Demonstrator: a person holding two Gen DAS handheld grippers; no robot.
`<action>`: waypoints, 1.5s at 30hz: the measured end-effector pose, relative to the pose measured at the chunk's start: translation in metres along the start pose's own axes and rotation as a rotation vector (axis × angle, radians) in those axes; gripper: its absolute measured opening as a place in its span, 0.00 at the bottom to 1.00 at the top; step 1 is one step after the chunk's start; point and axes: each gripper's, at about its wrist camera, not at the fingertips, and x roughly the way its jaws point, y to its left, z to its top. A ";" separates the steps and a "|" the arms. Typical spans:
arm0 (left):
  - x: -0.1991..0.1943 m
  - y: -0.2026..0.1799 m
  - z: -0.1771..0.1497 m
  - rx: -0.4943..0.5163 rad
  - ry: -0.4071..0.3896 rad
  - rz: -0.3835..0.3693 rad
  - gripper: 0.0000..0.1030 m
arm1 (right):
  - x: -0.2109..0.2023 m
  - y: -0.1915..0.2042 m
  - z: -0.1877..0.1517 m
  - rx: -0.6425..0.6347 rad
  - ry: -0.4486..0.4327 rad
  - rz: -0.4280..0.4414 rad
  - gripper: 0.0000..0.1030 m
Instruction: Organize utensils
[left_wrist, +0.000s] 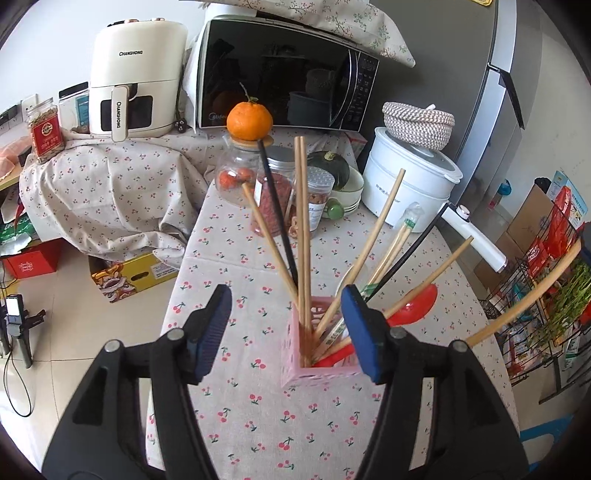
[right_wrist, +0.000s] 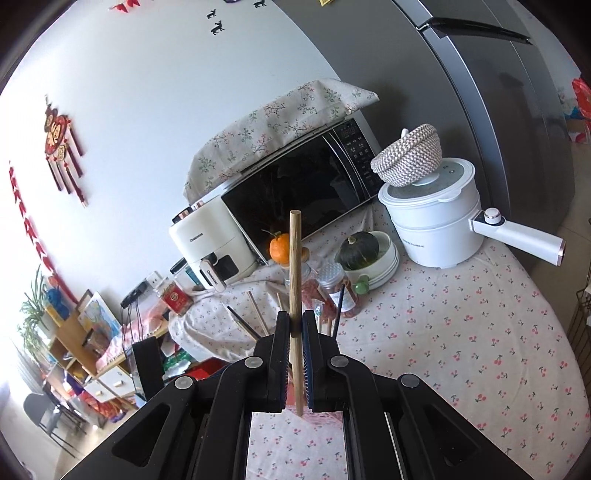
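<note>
Utensils dominate the lower centre of the left wrist view: we see a pink holder (left_wrist: 320, 363) on the cherry-print tablecloth (left_wrist: 258, 413), already filled with wooden chopsticks (left_wrist: 301, 236), black ones and a red spoon (left_wrist: 413, 304). Our left gripper (left_wrist: 284, 325) hangs spread and empty beside it. Our right gripper (right_wrist: 295, 326) pinches one remaining chopstick (right_wrist: 294, 266) upright at frame centre; we judge the task nearly complete.
</note>
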 end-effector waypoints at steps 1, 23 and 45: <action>0.000 0.005 -0.002 0.001 0.021 0.012 0.66 | 0.005 0.003 -0.001 -0.005 -0.005 0.001 0.06; -0.008 0.041 -0.022 0.005 0.142 0.011 0.73 | 0.121 0.018 -0.044 -0.078 0.124 -0.105 0.06; -0.027 0.010 -0.029 0.057 0.086 -0.013 0.87 | 0.046 0.002 -0.009 -0.087 -0.061 -0.109 0.85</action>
